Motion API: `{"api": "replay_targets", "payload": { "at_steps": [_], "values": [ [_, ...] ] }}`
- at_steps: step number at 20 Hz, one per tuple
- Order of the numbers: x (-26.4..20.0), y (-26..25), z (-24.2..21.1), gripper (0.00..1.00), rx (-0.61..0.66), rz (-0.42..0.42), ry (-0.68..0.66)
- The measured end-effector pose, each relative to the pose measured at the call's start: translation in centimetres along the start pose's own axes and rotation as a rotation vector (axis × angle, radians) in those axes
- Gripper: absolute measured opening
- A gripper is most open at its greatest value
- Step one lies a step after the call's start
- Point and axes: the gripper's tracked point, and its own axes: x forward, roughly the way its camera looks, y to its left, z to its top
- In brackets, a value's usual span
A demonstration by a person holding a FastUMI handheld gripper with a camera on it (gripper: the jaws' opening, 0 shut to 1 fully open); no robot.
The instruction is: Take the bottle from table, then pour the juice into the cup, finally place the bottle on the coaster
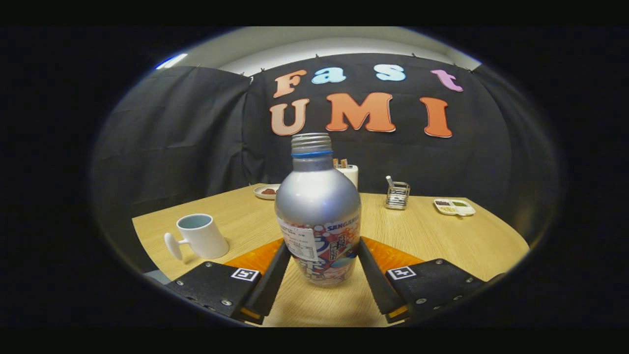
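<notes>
The gripper (322,258) has its 2 fingers against the lower, labelled part of the silver metal bottle with a printed wrap and an uncapped threaded neck (318,211), 1 finger on each flank, so it is clamped on the bottle. The bottle stands upright between the fingers, above the light wooden table (442,236); whether its base rests on the wood or is just off it I cannot tell, since the fisheye bends that area.

The white ceramic cup with a knobbed handle (200,237) sits on the table to the left of the bottle, near the table's left edge, its mouth open and tilted slightly by the lens. Just behind the bottle lies the orange textured coaster (393,255), showing on both sides of it.

The main risk, as I judge it, is the open neck: a quick swing toward the cup could slop juice out early. The grip is low on a smooth, rounded body, so the bottle might rotate or slip when tipped. The cup's spot near the edge leaves little margin for a nudge. To the right the table is open, with a wire rack (397,195) and small dishes (454,207) well beyond.
</notes>
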Motion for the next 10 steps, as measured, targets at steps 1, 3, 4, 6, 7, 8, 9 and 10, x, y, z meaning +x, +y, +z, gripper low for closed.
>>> {"api": "replay_targets", "payload": {
  "at_steps": [1, 3, 4, 6, 7, 8, 9, 10],
  "values": [
    [0.2, 0.1, 0.3, 0.8, -0.024, -0.01, -0.006],
    [0.4, 0.3, 0.9, 0.8, -0.079, -0.033, -0.018],
    [0.6, 0.3, 1.1, 0.8, -0.112, -0.049, -0.021],
    [0.9, 0.1, 1.4, 0.78, -0.189, -0.088, -0.027],
    [1.1, 0.0, 1.5, 0.78, -0.228, -0.107, -0.031],
    [1.4, 0.1, 1.5, 0.78, -0.269, -0.123, -0.036],
    [1.6, 0.2, 1.6, 0.78, -0.312, -0.141, -0.041],
    [1.7, 0.2, 1.6, 0.78, -0.354, -0.159, -0.047]
  ]
}}
